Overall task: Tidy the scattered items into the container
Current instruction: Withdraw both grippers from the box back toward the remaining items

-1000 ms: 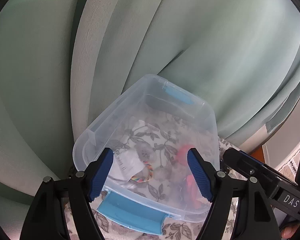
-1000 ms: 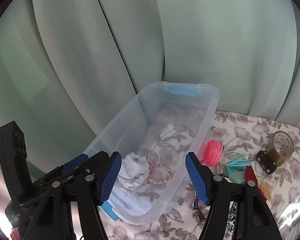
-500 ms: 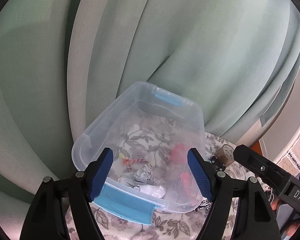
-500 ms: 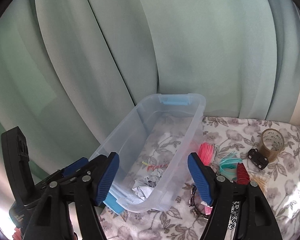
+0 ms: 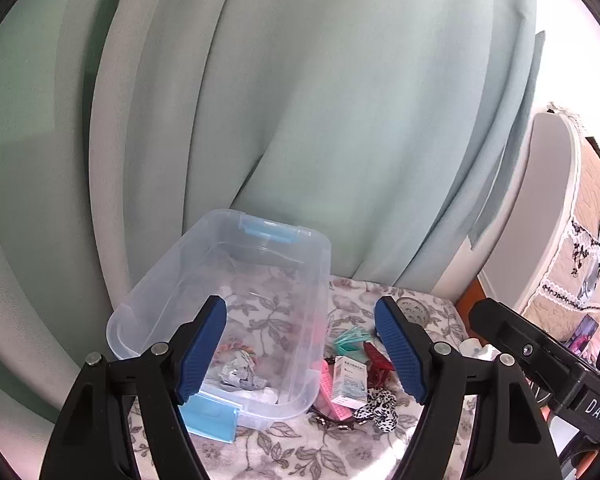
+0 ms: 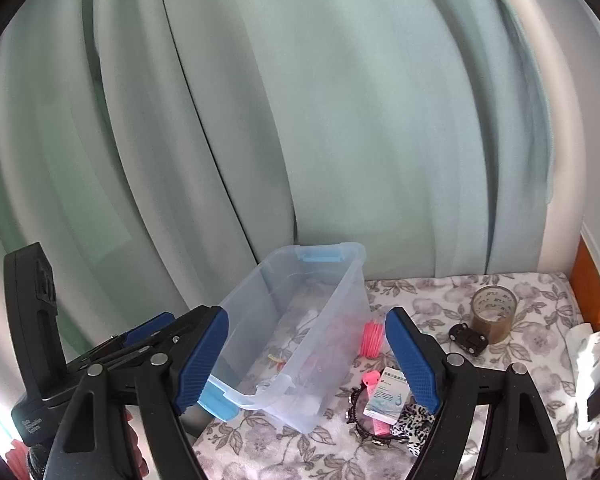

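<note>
Clutter remains beside the clear plastic container (image 6: 300,320), which stands on the floral cloth (image 6: 440,300) against the green curtain (image 6: 300,120): a small white medicine box (image 6: 385,394), a pink coil of cord (image 6: 372,338), a leopard-print scrunchie (image 5: 376,404), a black toy car (image 6: 469,339), a roll of brown tape (image 6: 494,314) and a teal tassel (image 5: 350,338). The box looks the likeliest next pick. It should be light and stiff enough for a gentle squeeze across its two broad faces, though thin card would crush under a hard one, and it leans on the scrunchie and a pink strip, so it may slide. The scrunchie is soft and would take a pinch anywhere; the tape roll is rigid, best gripped across its wall.

The left gripper (image 5: 300,350) has its fingers spread wide with nothing between them. The right gripper (image 6: 306,358) is opening its jaws, and nothing is held there either.

Against the frames a second ago, both cameras sit farther back and higher: the container looks smaller, more of the cloth and loose items show, and crumpled paper (image 5: 236,372) and a multicoloured ring (image 5: 230,350) lie at the container's near end.
</note>
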### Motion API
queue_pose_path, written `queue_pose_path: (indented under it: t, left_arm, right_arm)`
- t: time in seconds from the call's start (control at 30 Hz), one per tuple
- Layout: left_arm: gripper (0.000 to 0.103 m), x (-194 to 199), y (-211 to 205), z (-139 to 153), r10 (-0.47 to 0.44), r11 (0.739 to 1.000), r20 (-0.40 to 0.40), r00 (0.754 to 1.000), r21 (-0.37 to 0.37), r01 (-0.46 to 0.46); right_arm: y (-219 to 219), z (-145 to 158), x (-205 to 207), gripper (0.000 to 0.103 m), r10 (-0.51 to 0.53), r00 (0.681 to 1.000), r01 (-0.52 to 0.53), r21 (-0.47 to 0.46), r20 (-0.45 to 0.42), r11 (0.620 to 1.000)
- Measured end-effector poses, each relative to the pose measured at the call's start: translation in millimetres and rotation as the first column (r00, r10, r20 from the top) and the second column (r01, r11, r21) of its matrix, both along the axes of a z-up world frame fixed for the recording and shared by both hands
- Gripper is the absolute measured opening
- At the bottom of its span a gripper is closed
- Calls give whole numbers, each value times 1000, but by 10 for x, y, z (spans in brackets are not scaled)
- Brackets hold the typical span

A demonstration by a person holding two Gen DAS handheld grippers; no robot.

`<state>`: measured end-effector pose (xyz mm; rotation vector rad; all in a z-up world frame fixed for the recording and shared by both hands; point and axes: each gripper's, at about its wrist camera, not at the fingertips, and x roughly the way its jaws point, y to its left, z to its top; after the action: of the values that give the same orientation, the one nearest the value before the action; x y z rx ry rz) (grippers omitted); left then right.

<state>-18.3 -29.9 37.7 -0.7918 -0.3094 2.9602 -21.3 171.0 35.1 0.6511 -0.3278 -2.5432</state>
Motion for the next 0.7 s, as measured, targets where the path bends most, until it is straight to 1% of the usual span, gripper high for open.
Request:
queue_pose_path:
  t: [0.17,0.27,0.37,0.53,0.57,0.6,0.67,0.7]
  left_arm:
    - [78,113,223,53,-23,1000,-25,999,-12,23]
    - [78,139,366,55,-32,999,-19,999,-24,32]
    - [78,150,511,19,-54,997,1,999,-48,54]
    - [78,82,710,-89,-109,993,58,992,-31,111]
    - [78,65,752,-118,-120,992,71,990,-31,123]
    - [78,52,792,-149,-134,990,84,987,-31,137]
    - [78,28,867,-209,-165,985,112,980,-27,169]
    - [78,18,908,-244,-178,983,122,976,-27,183]
  right_arm:
    - [317,49,127,84,-80,997,78,-56,-24,995]
    - [494,56,168,84,-122,992,120,-63,-22,991]
    - [643,42,212,84,-155,988,154,-59,-21,986]
    - [861,-32,261,84,-197,980,196,-63,-5,979]
    - [907,-51,260,87,-203,979,203,-68,3,977]
    - [967,-72,265,95,-207,978,207,-78,14,975]
    - [1074,-148,258,102,-216,976,218,-102,36,971]
    - [1122,-187,249,103,-226,973,230,-105,47,968]
